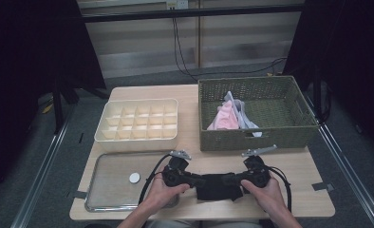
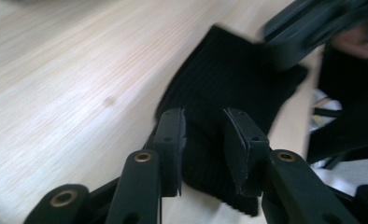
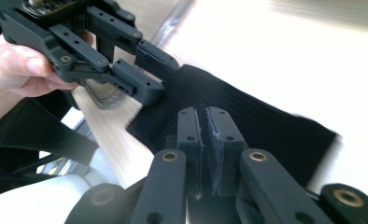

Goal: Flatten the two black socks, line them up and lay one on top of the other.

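— Where's the cloth?

— The black ribbed knit cloth [image 1: 217, 186] lies flat on the pale wooden tabletop [image 1: 299, 166], near its front edge, between the person's two hands. It looks folded, though the high view is too dark there to be sure.

— And the left gripper [image 2: 204, 149]?

— Its jaws stand a little apart with the cloth's near edge between them. In the left gripper view the pads sit on either side of a ribbed fold with a gap showing, so they are not pressing on it. The left hand [image 1: 163, 190] holds that gripper low over the tabletop.

— The right gripper [image 3: 207, 140]?

— Its jaws are brought together, pad against pad, right at the edge of the cloth. In the right gripper view the black fabric runs up to and under the pads, so they seem to pinch its rim. The right hand [image 1: 266, 192] grips the body behind them.

— What's around them?

— Just left of the left hand lies a shallow metal tray [image 1: 104, 194] with a small white round disc [image 1: 135, 178] on it. Behind the tray stands a cream plastic organiser box with a grid of small compartments [image 1: 137, 121]. To the right of that is an olive woven rectangular basket [image 1: 270, 137], holding pink and white crumpled garments [image 1: 228, 116]. Both stand well apart from the cloth.
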### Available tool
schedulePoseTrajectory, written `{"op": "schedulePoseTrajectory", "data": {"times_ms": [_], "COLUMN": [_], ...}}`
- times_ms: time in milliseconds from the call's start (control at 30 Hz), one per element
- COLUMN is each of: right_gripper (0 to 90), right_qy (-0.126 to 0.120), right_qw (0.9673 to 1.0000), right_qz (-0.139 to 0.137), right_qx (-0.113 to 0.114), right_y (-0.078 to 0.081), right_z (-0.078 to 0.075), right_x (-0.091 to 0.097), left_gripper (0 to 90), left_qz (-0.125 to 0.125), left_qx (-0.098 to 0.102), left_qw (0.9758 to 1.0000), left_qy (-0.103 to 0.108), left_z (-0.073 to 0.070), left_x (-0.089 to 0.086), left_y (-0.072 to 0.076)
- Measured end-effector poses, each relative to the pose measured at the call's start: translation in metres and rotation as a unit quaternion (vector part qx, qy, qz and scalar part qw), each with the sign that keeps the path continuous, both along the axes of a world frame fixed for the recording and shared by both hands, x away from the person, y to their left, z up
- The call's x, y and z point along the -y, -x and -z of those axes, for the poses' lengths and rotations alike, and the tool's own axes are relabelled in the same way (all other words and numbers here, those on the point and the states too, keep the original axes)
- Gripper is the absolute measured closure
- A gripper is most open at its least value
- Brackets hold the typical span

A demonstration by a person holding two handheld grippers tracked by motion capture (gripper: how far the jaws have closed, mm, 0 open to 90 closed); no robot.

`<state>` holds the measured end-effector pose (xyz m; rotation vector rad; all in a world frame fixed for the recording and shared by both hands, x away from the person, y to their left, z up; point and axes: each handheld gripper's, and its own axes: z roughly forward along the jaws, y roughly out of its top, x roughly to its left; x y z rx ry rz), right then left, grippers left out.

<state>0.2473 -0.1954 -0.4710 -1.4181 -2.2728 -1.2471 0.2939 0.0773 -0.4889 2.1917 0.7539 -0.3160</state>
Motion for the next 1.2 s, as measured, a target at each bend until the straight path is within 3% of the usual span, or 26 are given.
{"op": "schedulePoseTrajectory", "data": {"times_ms": [33, 200, 400, 467, 567, 667, 800, 900, 1033, 1100, 1167, 1200], "right_gripper": [83.8, 85.2, 85.4, 85.9, 85.9, 85.8, 85.6, 85.4, 83.1, 82.0, 80.4, 79.4], "right_qy": [-0.004, 0.000, 0.026, 0.023, 0.027, 0.028, 0.031, 0.028, 0.025, 0.025, 0.020, 0.017], "right_qw": [1.0000, 0.9998, 0.9992, 0.9993, 0.9993, 0.9994, 0.9994, 0.9995, 0.9995, 0.9995, 0.9996, 0.9996], "right_qz": [0.004, 0.019, 0.009, 0.007, 0.010, 0.009, 0.010, 0.009, 0.010, 0.014, 0.019, 0.022], "right_qx": [0.000, -0.007, -0.028, -0.028, -0.022, -0.019, -0.015, -0.014, -0.014, -0.011, -0.007, -0.003], "right_y": [0.003, 0.014, 0.017, 0.015, 0.013, 0.011, 0.008, 0.008, 0.008, 0.009, 0.009, 0.009], "right_z": [0.000, 0.003, 0.021, 0.024, 0.024, 0.024, 0.024, 0.024, 0.023, 0.022, 0.020, 0.019], "right_x": [0.005, 0.023, 0.015, 0.013, 0.012, 0.010, 0.009, 0.010, 0.010, 0.012, 0.015, 0.017], "left_gripper": [67.3, 65.7, 69.1, 71.6, 74.3, 72.5, 67.6, 67.0, 72.9, 76.0, 77.5, 78.3], "left_qz": [0.006, -0.005, 0.015, 0.036, 0.046, 0.035, 0.038, 0.032, 0.038, 0.037, 0.028, 0.034], "left_qx": [-0.005, 0.004, 0.016, 0.004, 0.002, -0.014, 0.016, 0.022, 0.011, 0.011, -0.010, -0.006], "left_qw": [0.9999, 1.0000, 0.9991, 0.9984, 0.9987, 0.9990, 0.9985, 0.9981, 0.9989, 0.9993, 0.9996, 0.9994], "left_qy": [0.007, -0.002, 0.037, 0.044, 0.021, 0.023, 0.035, 0.048, 0.023, -0.004, -0.004, -0.004], "left_z": [0.000, -0.004, -0.022, -0.020, -0.013, -0.013, -0.033, -0.041, -0.023, -0.009, 0.002, 0.005], "left_x": [-0.001, 0.000, 0.009, 0.017, 0.029, 0.034, 0.034, 0.032, 0.041, 0.043, 0.043, 0.043], "left_y": [0.000, -0.001, 0.005, 0.007, 0.011, 0.008, 0.009, 0.008, 0.005, 0.002, 0.000, -0.001]}}
